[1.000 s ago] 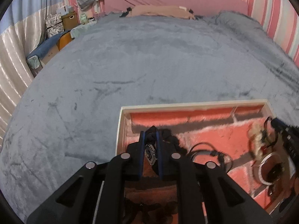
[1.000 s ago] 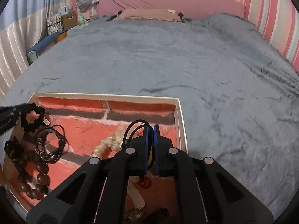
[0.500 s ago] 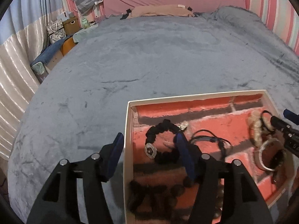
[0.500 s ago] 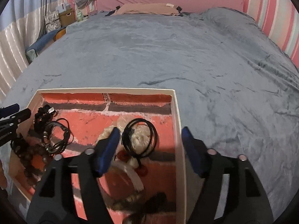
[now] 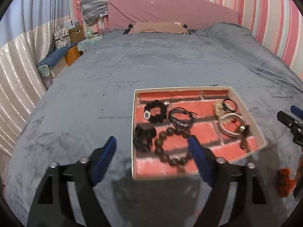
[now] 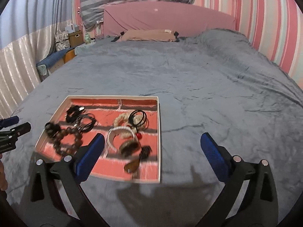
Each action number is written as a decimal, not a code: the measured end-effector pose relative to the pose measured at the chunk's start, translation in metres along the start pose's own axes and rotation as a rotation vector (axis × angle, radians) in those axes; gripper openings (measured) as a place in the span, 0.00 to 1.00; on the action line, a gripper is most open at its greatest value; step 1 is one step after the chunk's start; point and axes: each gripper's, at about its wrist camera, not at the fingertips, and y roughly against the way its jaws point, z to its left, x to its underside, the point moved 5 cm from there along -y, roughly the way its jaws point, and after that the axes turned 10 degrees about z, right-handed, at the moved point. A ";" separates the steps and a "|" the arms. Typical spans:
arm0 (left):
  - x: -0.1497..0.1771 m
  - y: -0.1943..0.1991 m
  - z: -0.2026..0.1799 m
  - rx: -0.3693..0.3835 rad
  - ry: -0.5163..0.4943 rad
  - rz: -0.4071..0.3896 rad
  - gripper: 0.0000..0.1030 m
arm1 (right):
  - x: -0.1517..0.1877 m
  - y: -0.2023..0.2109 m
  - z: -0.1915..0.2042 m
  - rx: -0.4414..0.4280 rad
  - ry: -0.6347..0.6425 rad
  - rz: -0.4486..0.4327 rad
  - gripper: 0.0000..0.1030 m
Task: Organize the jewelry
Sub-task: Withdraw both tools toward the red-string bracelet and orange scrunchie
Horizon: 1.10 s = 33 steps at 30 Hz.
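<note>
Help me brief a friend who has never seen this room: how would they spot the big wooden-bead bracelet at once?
On the grey plush bedspread lies a shallow white-rimmed tray with a red brick-pattern lining. Look in its near left part, just beyond the open left tool. The bracelet of large dark brown round wooden beads is the widest loop there, chunkier than the thin black cord bracelets beside it.

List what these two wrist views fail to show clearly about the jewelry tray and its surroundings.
- Dark items at the tray's near right corner, right wrist view: motion blur hides what they are.
- Wooden bead bracelet, left wrist view: partly covered by the left gripper's finger.
- Orange object, left wrist view: near the frame edge, unidentifiable.
</note>
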 end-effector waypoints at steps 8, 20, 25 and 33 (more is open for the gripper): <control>0.056 0.068 -0.018 0.010 0.017 -0.073 0.89 | 0.060 0.062 -0.004 -0.012 0.022 -0.021 0.96; 0.130 0.066 -0.037 0.055 0.030 -0.029 0.89 | 0.143 0.071 -0.045 0.060 -0.004 0.023 0.96; 0.153 0.033 -0.048 0.067 0.020 0.034 0.89 | 0.169 0.039 -0.064 0.083 -0.044 0.095 0.96; 0.168 -0.017 -0.061 0.061 0.004 0.113 0.89 | 0.193 -0.001 -0.073 0.107 -0.047 0.159 0.96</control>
